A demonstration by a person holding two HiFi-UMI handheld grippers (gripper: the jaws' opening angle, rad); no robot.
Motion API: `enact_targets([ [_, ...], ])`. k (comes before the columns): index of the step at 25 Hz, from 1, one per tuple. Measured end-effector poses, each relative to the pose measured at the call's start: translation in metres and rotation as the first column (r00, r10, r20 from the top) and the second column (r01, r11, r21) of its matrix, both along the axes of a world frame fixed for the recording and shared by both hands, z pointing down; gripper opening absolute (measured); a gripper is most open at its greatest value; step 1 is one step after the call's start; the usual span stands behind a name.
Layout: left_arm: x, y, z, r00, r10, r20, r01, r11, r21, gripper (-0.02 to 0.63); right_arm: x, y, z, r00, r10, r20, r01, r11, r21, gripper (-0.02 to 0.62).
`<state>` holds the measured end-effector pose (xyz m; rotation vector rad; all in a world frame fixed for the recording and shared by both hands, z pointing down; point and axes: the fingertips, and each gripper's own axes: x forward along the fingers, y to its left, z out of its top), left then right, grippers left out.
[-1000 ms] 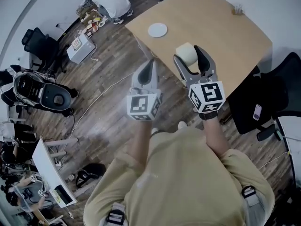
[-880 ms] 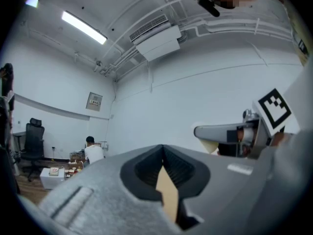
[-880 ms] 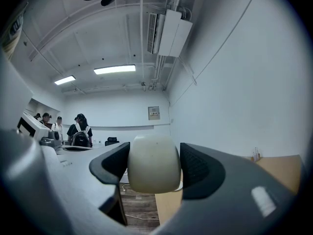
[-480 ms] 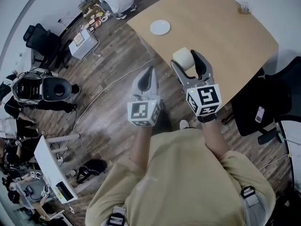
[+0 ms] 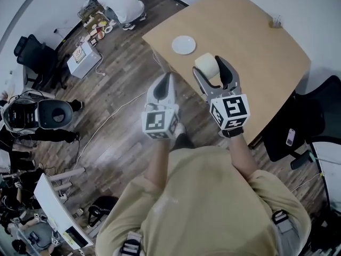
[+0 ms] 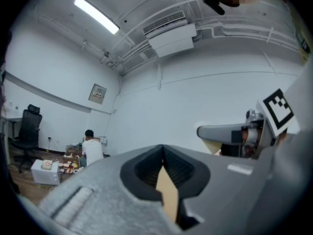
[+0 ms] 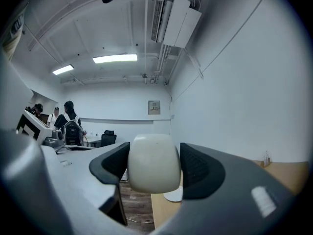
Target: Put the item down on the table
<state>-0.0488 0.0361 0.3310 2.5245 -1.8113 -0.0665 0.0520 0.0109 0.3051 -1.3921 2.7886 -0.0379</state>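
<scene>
Cream item [image 5: 205, 64] clamped in right gripper [image 5: 210, 67] over table [image 5: 250, 41] edge; left gripper [image 5: 165, 79] closed.

Head view steeply down onto the table [image 5: 256, 47]; both gripper views level, roomward, the right sharing that table.

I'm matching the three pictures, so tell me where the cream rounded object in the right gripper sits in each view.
Head view: the cream rounded object is upper centre, between the right gripper's jaws, over the table's near edge.
Left gripper view: only a cream sliver at right, under the other gripper's jaw.
Right gripper view: dead centre, clamped between the jaws.
Shared landmark: the light wooden table, low right in the right gripper view.
</scene>
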Motion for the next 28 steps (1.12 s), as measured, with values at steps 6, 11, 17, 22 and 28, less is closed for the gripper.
enact_targets([
  [6, -0.03, -0.054, -0.002, 0.995, 0.1, -0.007, -0.1, 0.995, 0.03, 0.002, -0.039, -0.052, 0.002, 0.998, 0.064, -0.028, -0.065, 0.998, -0.012, 0.324],
  [11, -0.058, -0.082, 0.019, 0.991, 0.13, -0.015, -0.13, 0.991, -0.015, 0.002, -0.057, -0.075, 0.024, 0.993, 0.113, -0.039, -0.116, 0.992, -0.058, 0.324],
  [17, -0.083, -0.108, 0.054, 0.989, 0.143, -0.031, -0.145, 0.985, -0.096, 0.002, -0.064, -0.107, 0.058, 0.985, 0.16, -0.067, -0.167, 0.978, -0.127, 0.324],
  [22, -0.083, -0.144, 0.075, 0.991, 0.126, -0.036, -0.13, 0.981, -0.144, 0.002, -0.055, -0.141, 0.079, 0.984, 0.156, -0.086, -0.167, 0.974, -0.152, 0.324],
  [28, -0.079, -0.195, 0.094, 0.991, 0.125, -0.044, -0.131, 0.975, -0.181, 0.002, -0.048, -0.188, 0.094, 0.986, 0.129, -0.109, -0.147, 0.971, -0.188, 0.324],
])
